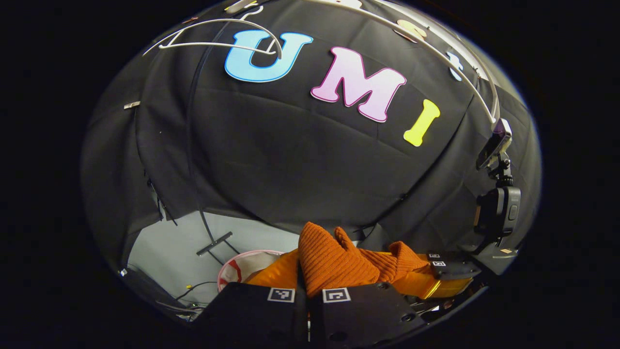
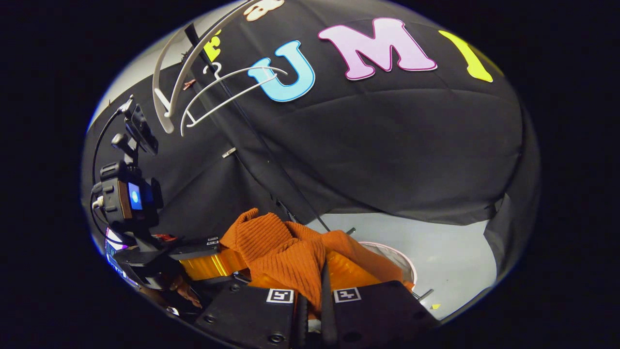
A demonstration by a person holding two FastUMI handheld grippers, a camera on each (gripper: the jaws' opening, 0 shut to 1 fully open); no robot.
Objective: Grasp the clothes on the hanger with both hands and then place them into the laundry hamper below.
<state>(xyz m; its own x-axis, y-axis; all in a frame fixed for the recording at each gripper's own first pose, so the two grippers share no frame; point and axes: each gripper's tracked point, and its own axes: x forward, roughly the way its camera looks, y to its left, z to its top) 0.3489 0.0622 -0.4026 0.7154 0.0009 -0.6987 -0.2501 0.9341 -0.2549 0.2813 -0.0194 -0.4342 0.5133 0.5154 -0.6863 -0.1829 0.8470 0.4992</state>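
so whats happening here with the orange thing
A person is working two handheld grippers, and both are clamped on an orange knitted garment. The left gripper and the right gripper each pinch a fold of it. The white hanger on the rail is bare, so the garment is off it. The laundry hamper sits below on the floor, and the garment is held above it.

Left gripper (image 1: 308,295): fingers closed together, pinching a fold of the orange knit garment (image 1: 334,261) between them. Right gripper (image 2: 310,300): fingers likewise drawn together, clamping the same garment. In the right gripper view the left gripper sits just beside, at lower left; in the left gripper view the right gripper sits close at right. Both held level.
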